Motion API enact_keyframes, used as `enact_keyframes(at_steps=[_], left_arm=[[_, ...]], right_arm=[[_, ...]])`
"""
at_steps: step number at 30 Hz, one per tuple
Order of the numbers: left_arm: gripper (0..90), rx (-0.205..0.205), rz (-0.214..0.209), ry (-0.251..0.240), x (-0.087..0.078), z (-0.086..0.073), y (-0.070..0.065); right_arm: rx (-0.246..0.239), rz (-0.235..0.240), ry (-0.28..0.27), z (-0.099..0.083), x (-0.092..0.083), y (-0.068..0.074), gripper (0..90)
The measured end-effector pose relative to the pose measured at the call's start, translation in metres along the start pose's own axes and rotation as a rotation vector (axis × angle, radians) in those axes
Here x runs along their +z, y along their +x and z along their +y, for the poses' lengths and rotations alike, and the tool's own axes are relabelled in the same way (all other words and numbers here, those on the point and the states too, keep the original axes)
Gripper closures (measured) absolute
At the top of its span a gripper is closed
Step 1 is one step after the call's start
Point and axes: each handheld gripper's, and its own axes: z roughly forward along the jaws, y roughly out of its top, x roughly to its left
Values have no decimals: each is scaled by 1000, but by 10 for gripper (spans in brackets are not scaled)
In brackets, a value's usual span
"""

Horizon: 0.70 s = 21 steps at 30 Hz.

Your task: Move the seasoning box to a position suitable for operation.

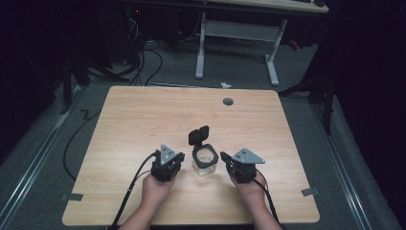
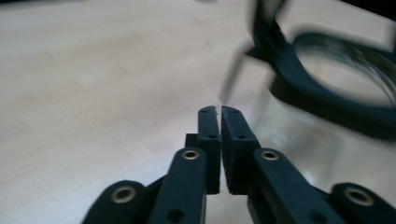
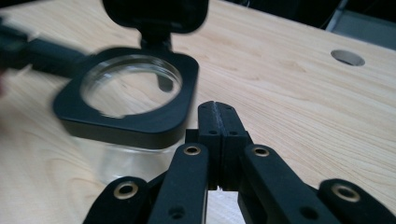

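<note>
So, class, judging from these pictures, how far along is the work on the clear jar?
Done: the clear jar stands on the table with its black lid flipped up. In hand: nothing; the left gripper and right gripper flank it, jaws shut and empty. Left: what follows is unclear; the jar looks empty.

The jar (image 3: 126,158) is clear, glossy glass with a matt black plastic collar and lid; the table (image 1: 143,115) beneath it is smooth pale wood.
</note>
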Motion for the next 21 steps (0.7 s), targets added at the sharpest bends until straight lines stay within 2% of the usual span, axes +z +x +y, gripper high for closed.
enact_keyframes(at_steps=[1,3,4,5,6,7,8,10,17,21], left_arm=[[900,-22,6,-42,1,18,8],[900,-31,-7,-75,3,35,12],[900,-34,-15,-86,5,42,12],[900,-34,-15,-86,5,42,12],[900,-32,-31,-103,7,53,10],[900,-29,-39,-111,7,57,8],[900,-29,-39,-111,7,57,8],[900,-21,-67,-119,5,59,1],[900,-22,-84,-120,3,50,-5],[900,-6,-102,-125,1,48,-13]], right_arm=[[3,1,-31,2,-7,4,900],[8,26,-53,5,-11,8,900],[7,36,-55,6,-11,11,900],[7,36,-55,6,-11,11,900],[-2,48,-55,6,-11,16,900],[-6,51,-54,5,-10,17,900],[-6,51,-54,5,-10,17,900],[-12,53,-45,4,-8,19,900],[-11,50,-56,1,-7,19,900],[-11,46,-58,1,-7,20,900]])
